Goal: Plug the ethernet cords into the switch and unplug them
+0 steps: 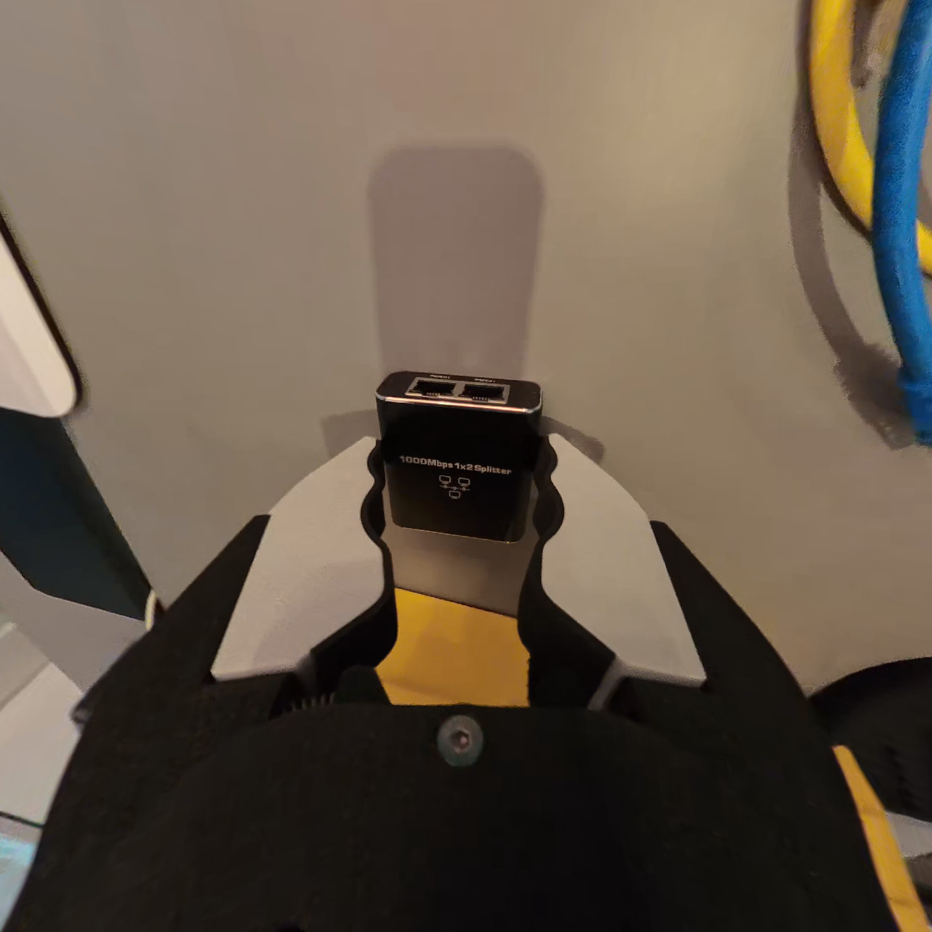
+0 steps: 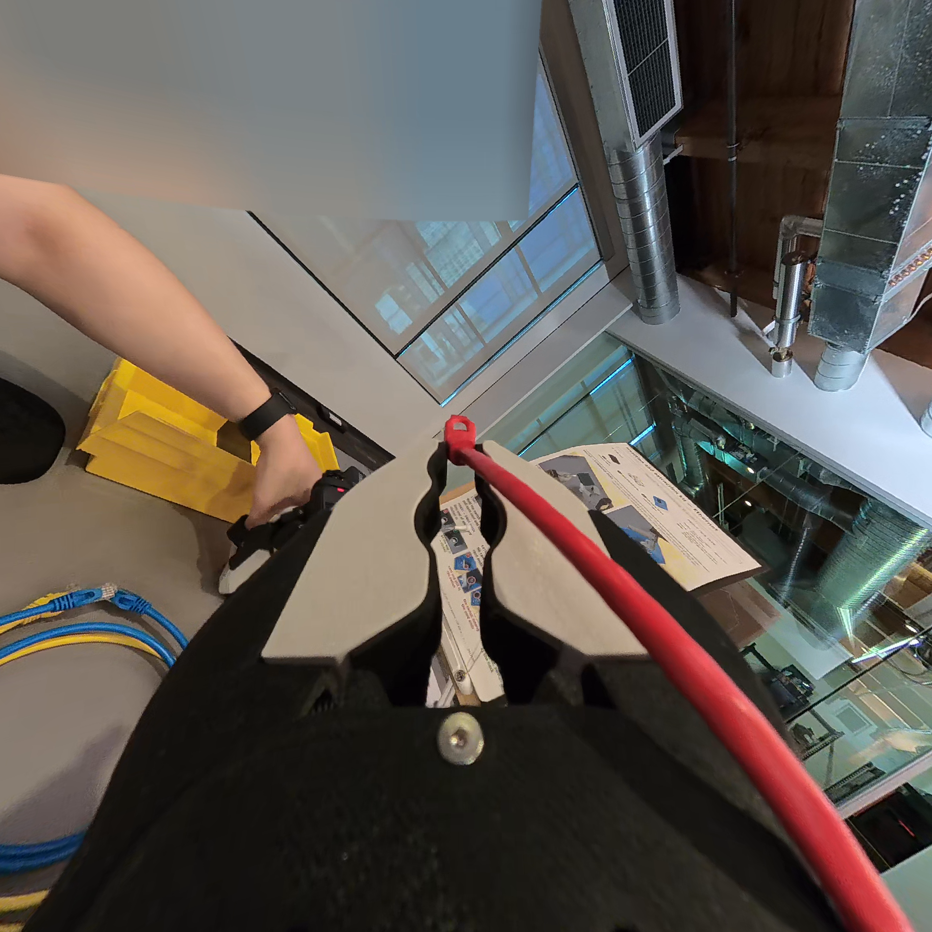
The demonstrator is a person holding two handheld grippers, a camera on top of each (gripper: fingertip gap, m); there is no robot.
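Now the step in hand looks like lining up a red cord's plug with a port on the switch, and doing it well likely means keeping the switch steady, squaring the plug to one port, and pushing straight in. In the left wrist view, the left tongs point(image 1: 460, 454) are spread wide and pinch the black switch point(image 1: 456, 454) by its two sides; it stands upright over the grey bench point(image 1: 201, 201), its two ports point(image 1: 456, 389) empty and facing 12 o'clock. Blue and yellow cords point(image 1: 903, 227) lie at 2 o'clock. In the right wrist view, the right tongs point(image 2: 460, 451) are nearly pressed together, pinching the red cord point(image 2: 580, 549) just behind its plug point(image 2: 460, 431), which pokes past the tips at 12 o'clock; the cord trails off toward 5 o'clock.
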